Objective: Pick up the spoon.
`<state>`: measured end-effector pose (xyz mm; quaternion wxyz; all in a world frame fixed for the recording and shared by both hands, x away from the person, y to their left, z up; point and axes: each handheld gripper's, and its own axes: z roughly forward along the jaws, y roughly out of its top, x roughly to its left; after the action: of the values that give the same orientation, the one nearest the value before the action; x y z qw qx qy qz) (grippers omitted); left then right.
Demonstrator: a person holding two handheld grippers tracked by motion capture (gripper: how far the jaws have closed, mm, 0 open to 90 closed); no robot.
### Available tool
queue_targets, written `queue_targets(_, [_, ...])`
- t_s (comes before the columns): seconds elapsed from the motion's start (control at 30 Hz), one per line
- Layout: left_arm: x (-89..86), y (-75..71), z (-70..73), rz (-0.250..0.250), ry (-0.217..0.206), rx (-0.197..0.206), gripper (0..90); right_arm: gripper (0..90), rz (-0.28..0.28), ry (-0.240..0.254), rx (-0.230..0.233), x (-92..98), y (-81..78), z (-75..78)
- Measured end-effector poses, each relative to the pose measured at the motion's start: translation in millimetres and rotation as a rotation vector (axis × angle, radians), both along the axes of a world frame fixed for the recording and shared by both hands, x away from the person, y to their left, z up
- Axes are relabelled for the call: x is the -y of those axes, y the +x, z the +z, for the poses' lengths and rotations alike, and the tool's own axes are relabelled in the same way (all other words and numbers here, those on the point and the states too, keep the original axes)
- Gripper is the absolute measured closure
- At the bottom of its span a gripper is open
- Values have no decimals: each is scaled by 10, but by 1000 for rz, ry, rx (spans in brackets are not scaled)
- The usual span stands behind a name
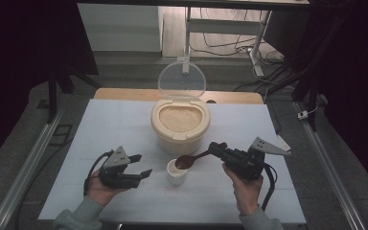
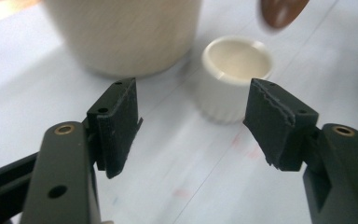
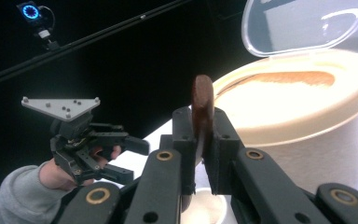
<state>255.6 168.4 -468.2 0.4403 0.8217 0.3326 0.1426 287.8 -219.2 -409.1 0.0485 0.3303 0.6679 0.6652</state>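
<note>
A person works at a white bench (image 1: 124, 124) with handheld tongs in each hand. The right tongs (image 1: 216, 148) are clamped tight on the handle of a dark brown wooden spoon (image 1: 189, 160), whose bowl hovers over the rim of a small white ribbed ceramic cup (image 1: 177, 172) standing near the front middle of the bench. Just behind the cup sits a round cream plastic rice container (image 1: 179, 125), full of pale grain, its clear hinged lid (image 1: 181, 79) standing open. The left tongs (image 1: 141, 167) are spread wide and hold nothing, with their tips aimed at the cup from its left and a clear gap between.

To do this step well, the spoon probably needs to stay centred above the cup's mouth and be tipped slowly so no grain spills on the bench. The left tongs could close gently around the cup's wall to steady it, squarely and low, so that it does not tilt.

The left gripper view looks straight into the cup (image 2: 235, 60), whose inside appears bare and pale, with the blurred spoon bowl (image 2: 282, 11) above its far edge. The right gripper view shows the spoon (image 3: 202, 100) edge-on between the pads, and the left tongs (image 3: 133, 158) beyond it, open.
</note>
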Motion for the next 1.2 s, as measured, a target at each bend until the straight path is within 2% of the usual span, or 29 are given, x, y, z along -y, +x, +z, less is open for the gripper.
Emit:
queue_targets(0.1, [-137,-13,-89,31,-3,-20,337,832,-5,1,2,30,17,6])
queue_targets(0.4, [-433,-70,-257,109,5,-43,329,832,-28,0,22,141,62,59])
queue_targets(0.63, [-538,-103,-270,130,-2,-41,325,832,-39,-8,42,149,80,99])
queue_targets(0.7, [-563,-112,-290,132,-4,-52,320,832,-39,-9,56,141,79,125])
queue_targets(1.03, [-569,-102,-302,136,-9,-74,254,832,-39,-6,95,145,62,219])
queue_targets(1.2, [-550,-93,-324,131,-4,-100,227,832,-47,8,103,174,70,253])
